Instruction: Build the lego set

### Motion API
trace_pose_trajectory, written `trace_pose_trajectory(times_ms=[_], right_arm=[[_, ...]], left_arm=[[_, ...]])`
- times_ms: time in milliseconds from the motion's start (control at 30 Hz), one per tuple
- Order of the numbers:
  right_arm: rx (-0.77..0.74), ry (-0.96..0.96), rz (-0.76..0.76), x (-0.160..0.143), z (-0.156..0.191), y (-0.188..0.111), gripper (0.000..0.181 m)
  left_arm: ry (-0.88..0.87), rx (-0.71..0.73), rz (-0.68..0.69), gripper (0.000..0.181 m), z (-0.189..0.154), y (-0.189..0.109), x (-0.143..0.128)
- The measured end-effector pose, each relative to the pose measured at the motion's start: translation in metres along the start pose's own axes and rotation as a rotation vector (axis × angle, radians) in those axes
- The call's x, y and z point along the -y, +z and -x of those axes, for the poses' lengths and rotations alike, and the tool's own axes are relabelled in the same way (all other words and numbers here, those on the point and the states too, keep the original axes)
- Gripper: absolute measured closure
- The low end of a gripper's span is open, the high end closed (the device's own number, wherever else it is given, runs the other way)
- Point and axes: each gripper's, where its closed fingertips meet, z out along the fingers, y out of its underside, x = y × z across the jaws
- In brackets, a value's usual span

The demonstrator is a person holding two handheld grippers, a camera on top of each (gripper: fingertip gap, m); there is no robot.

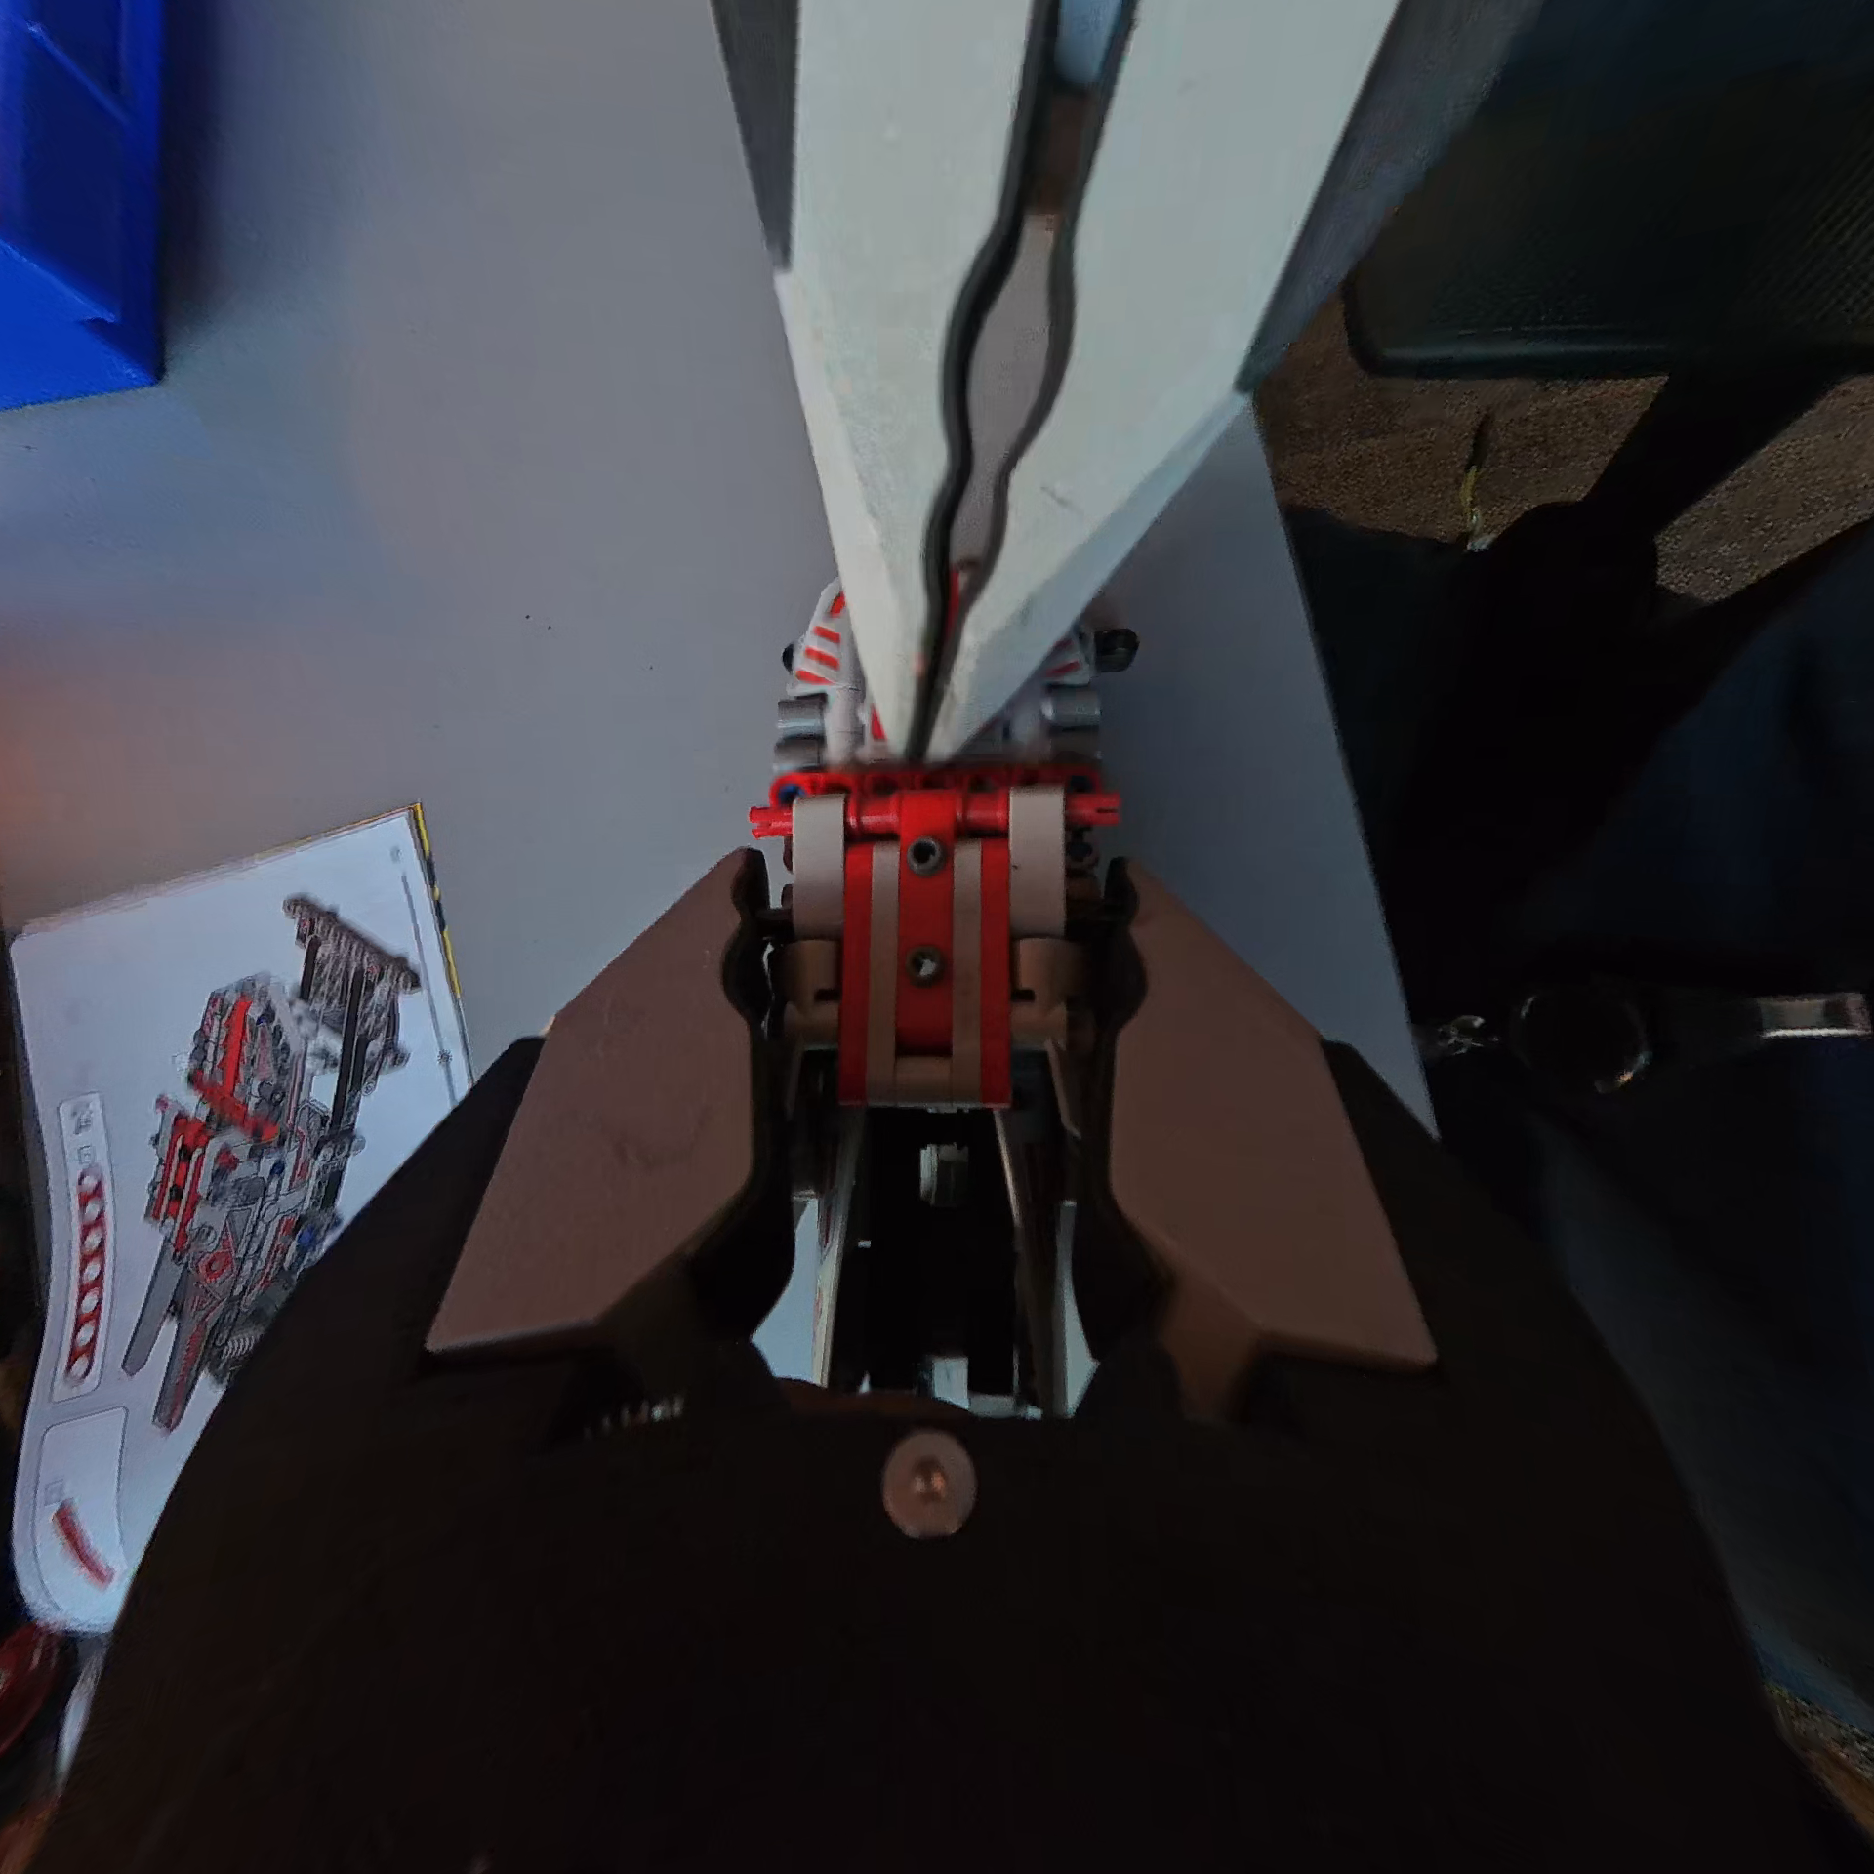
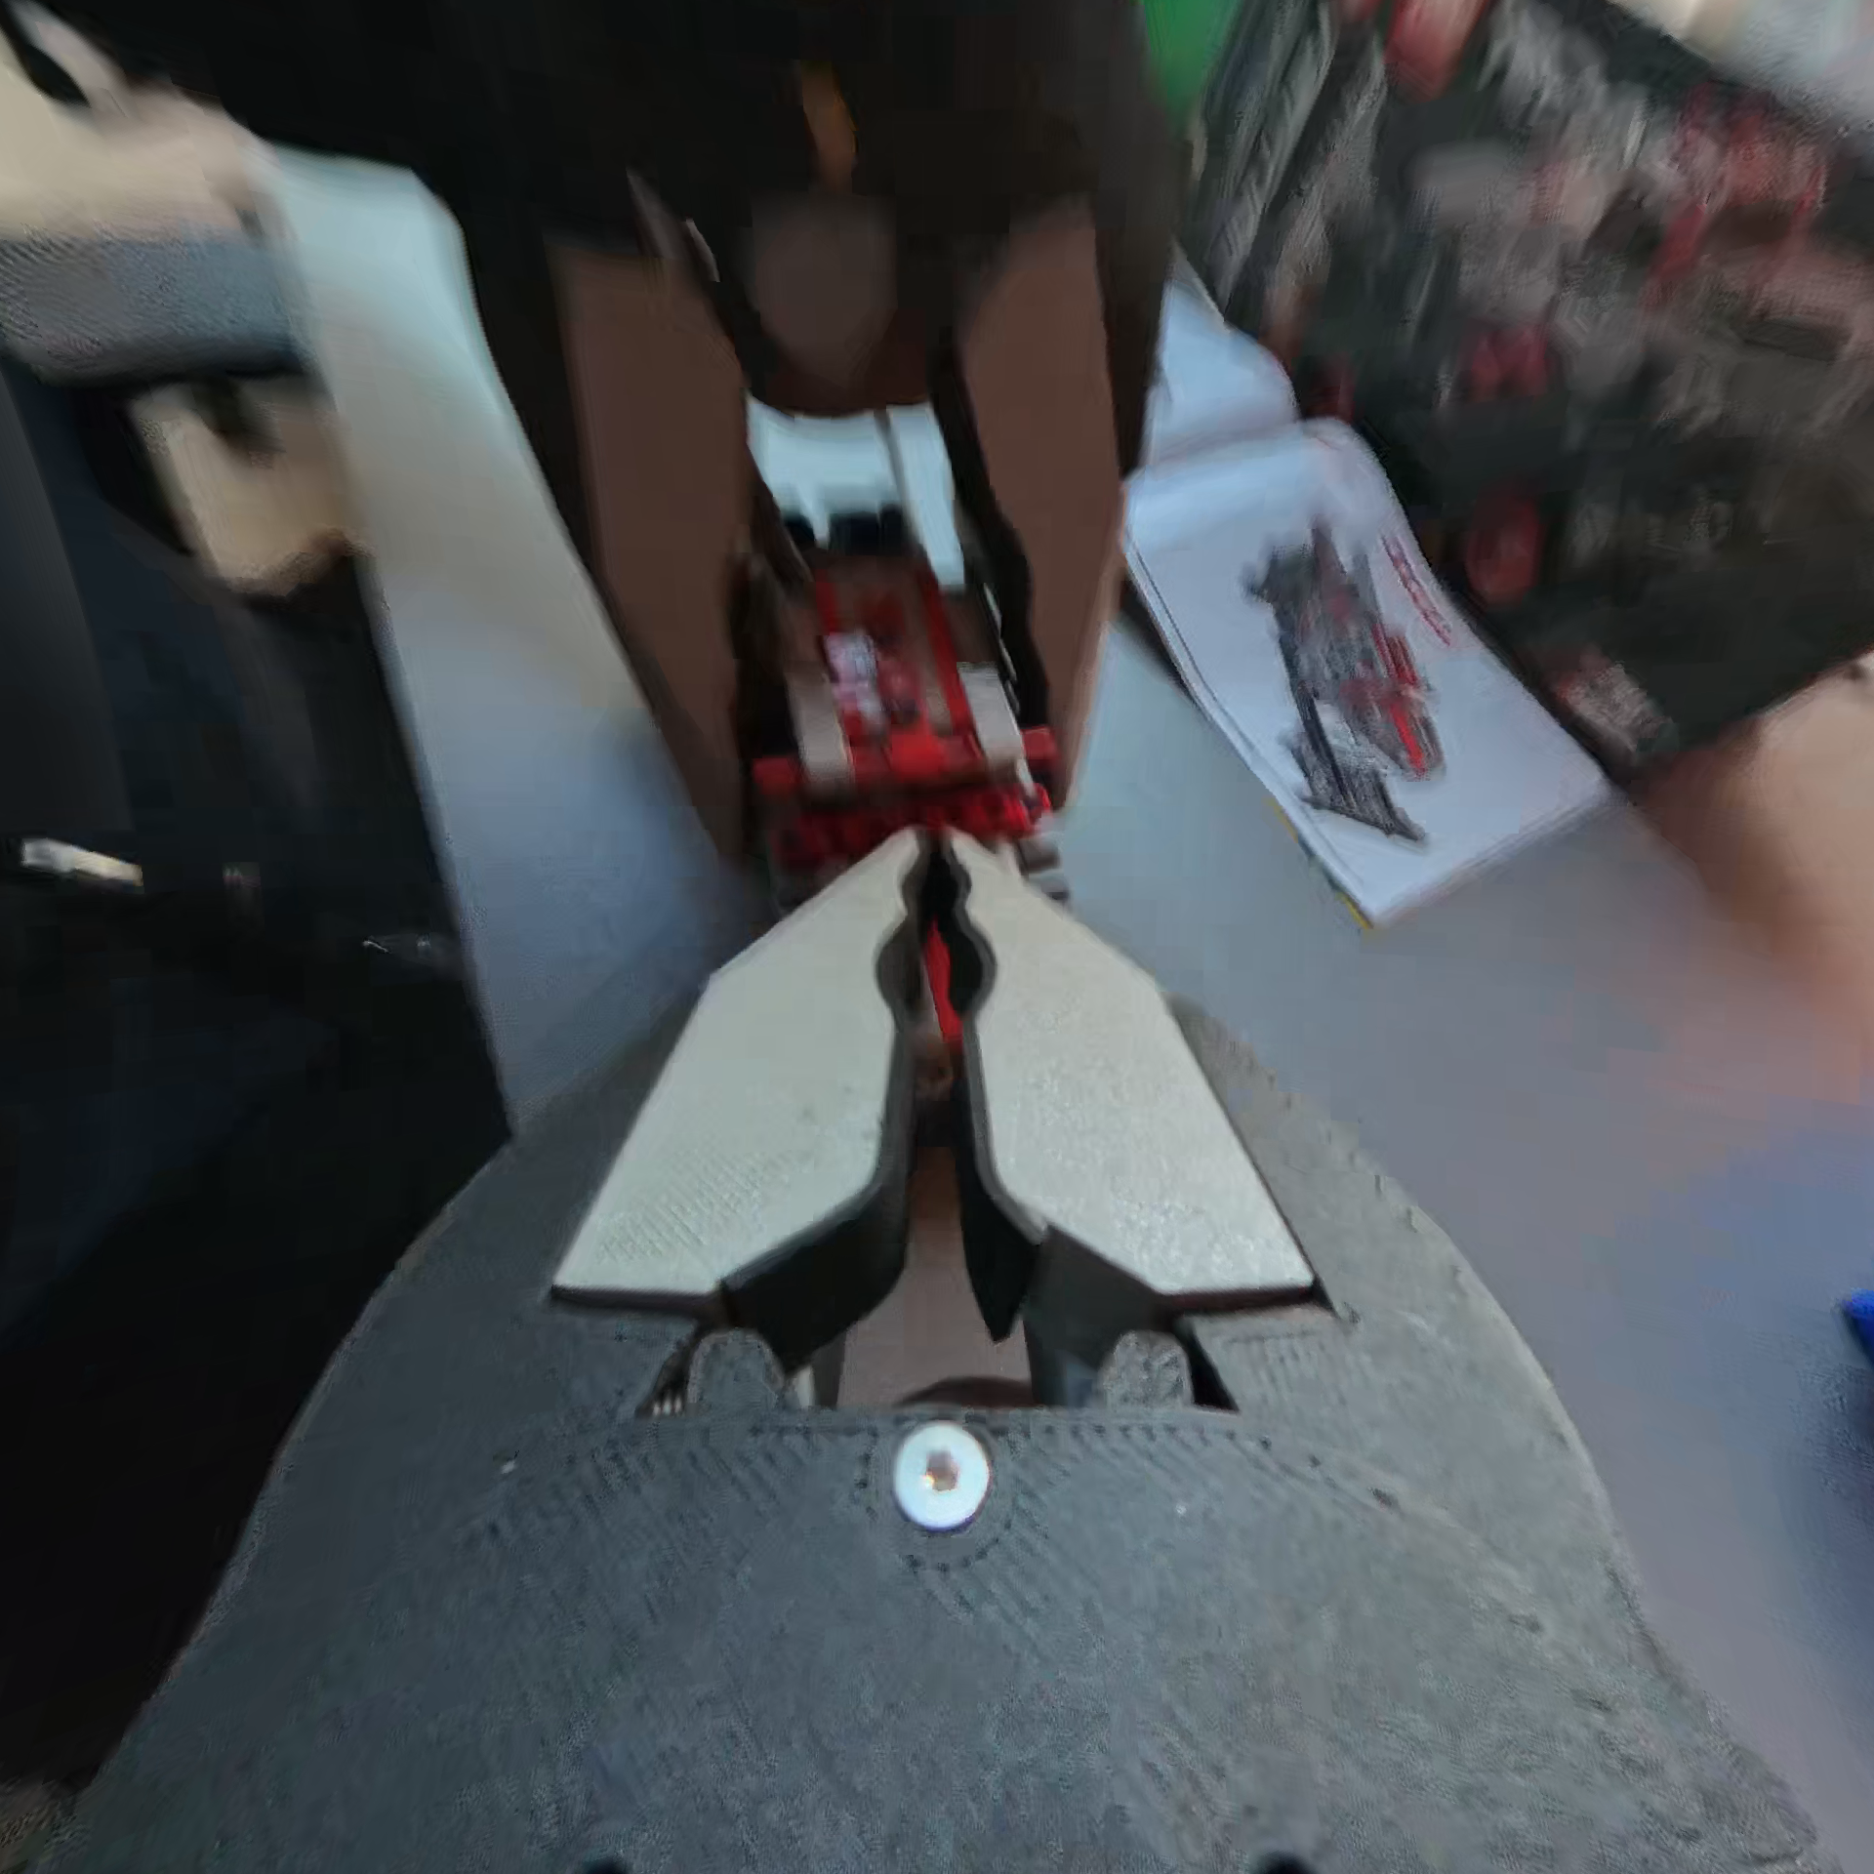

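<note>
— Which way did the model point?

— I had the red and tan lego model [image 1: 923, 953] lengthwise between the two tools, its long axis running from near to far in the left wrist view, its red cross beam at the far end.

— Any containers?

— A blue bin [image 1: 71, 193] sat far left on the tabletop [image 1: 507, 507]; I couldn't see inside it. The instruction booklet [image 1: 203, 1166] lay near left.

— And the jaws?

— My left gripper [image 1: 928, 913] had its jaws clamped on the model's sides. The right gripper [image 2: 938, 847] came in from the far end, its jaws nearly together, pinching a thin red part [image 2: 941, 979] just at the cross beam. That view was blurred.
</note>
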Motion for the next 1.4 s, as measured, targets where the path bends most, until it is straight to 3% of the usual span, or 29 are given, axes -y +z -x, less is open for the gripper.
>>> trace_pose_trajectory(times_ms=[100, 200, 333, 400, 500, 600, 700, 767, 867, 967, 1000, 1133, 1233, 1300, 1333, 1400], right_arm=[[-0.044, 0.008, -0.003, 0.002, -0.012, -0.007, 0.181], [0.0, 0.041, -0.185, 0.038, -0.012, -0.026, 0.181], [0.066, 0.011, -0.113, 0.029, 0.002, -0.013, 0.181], [0.091, -0.012, -0.005, 0.007, 0.01, 0.001, 0.179], [0.066, -0.038, 0.022, 0.01, 0.006, -0.002, 0.181], [0.087, -0.023, -0.038, 0.022, 0.003, -0.01, 0.181], [0.122, -0.08, 0.011, 0.01, 0.016, 0.003, 0.181], [0.028, -0.11, 0.056, 0.01, 0.001, -0.002, 0.181], [0.046, -0.099, -0.029, 0.027, 0.001, -0.012, 0.181], [0.104, -0.099, 0.053, 0.006, 0.014, 0.003, 0.179], [0.105, -0.091, 0.008, 0.01, 0.015, 0.004, 0.181], [0.056, -0.139, 0.061, 0.01, 0.008, -0.001, 0.181], [0.073, -0.09, -0.013, 0.023, 0.003, -0.009, 0.181], [0.121, -0.11, 0.067, 0.006, 0.012, 0.001, 0.179], [0.136, -0.121, 0.023, 0.01, 0.017, 0.004, 0.181], [0.084, -0.152, 0.075, 0.007, 0.009, 0.002, 0.181]], left_arm=[[-0.002, -0.002, -0.009, 0.117, 0.001, -0.001, 0.0], [-0.001, -0.004, -0.008, 0.117, 0.0, 0.0, 0.001], [0.0, -0.003, -0.011, 0.117, 0.0, 0.0, 0.001], [0.001, -0.005, -0.009, 0.117, 0.0, 0.0, 0.0], [0.001, -0.003, -0.01, 0.117, 0.0, 0.001, 0.001], [0.003, -0.003, -0.009, 0.117, 0.001, 0.002, 0.001], [0.008, -0.004, -0.002, 0.116, 0.0, 0.002, 0.0], [-0.001, -0.005, -0.004, 0.116, 0.001, 0.002, 0.001], [0.005, -0.003, 0.001, 0.116, 0.001, 0.002, 0.001], [0.003, -0.006, 0.0, 0.116, 0.001, 0.002, 0.001], [0.008, -0.002, 0.003, 0.116, 0.001, 0.001, 0.0], [0.0, -0.006, 0.0, 0.116, 0.002, 0.002, 0.001], [-0.001, -0.004, -0.003, 0.116, 0.002, 0.002, 0.001], [-0.001, -0.003, -0.002, 0.116, 0.002, 0.002, 0.001], [0.003, -0.004, 0.0, 0.116, 0.002, 0.001, 0.001], [-0.002, -0.002, 0.0, 0.116, 0.002, 0.001, 0.001]])
